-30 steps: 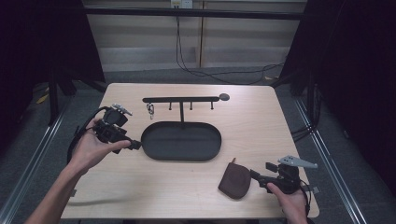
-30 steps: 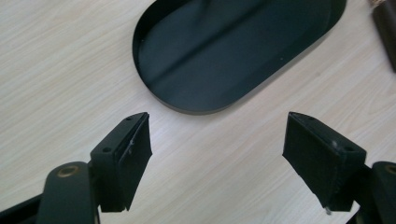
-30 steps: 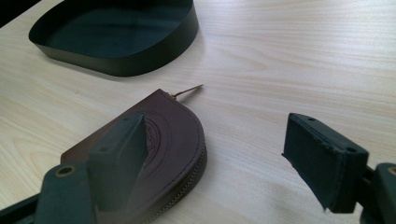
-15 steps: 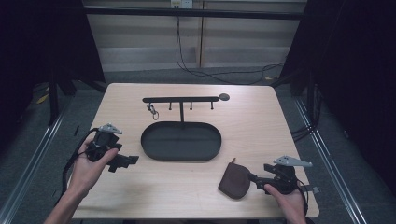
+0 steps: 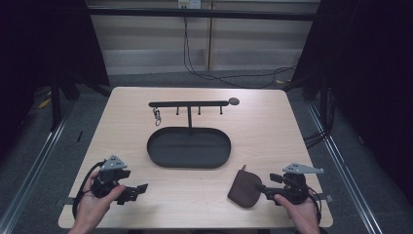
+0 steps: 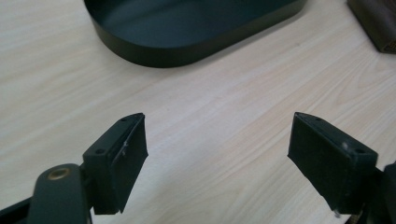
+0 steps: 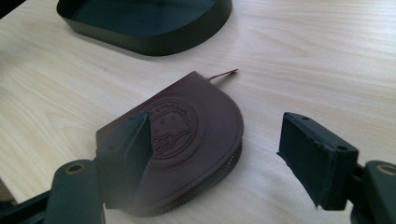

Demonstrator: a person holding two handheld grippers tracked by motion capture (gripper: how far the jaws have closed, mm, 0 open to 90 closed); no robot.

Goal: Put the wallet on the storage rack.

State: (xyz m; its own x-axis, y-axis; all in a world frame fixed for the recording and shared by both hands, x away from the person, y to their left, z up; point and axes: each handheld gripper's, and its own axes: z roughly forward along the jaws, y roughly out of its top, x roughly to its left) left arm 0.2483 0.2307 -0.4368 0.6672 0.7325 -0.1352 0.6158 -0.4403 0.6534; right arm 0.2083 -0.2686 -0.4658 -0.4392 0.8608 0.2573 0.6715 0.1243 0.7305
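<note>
The left tool (image 5: 139,189) has moved. Before, it was up by the rack (image 5: 189,104), beside the left end of the black tray (image 5: 160,158). Now it sits low at the near left part of the tabletop (image 5: 122,122). The right tool (image 5: 262,186) has just closed its jaws a little, still wide, around the brown pouch (image 5: 244,187).

Two handheld grippers, matte black throughout. Left gripper (image 5: 127,191): compact black body, grey three-cornered plate on top, black cable looping from the rear. Right gripper (image 5: 263,187): same black build, grey three-cornered plate, thin black cable trailing behind. Jaws of each: flat rectangular black pads (image 6: 122,161) on angled arms, small round screw recesses along the upper edges, edges lightly scuffed. Brass-coloured pivot pin in the rounded black link at each lower left corner. Bare forearms, no sleeves in sight. Left hand (image 5: 92,204), right hand (image 5: 301,210): ungloved.
</note>
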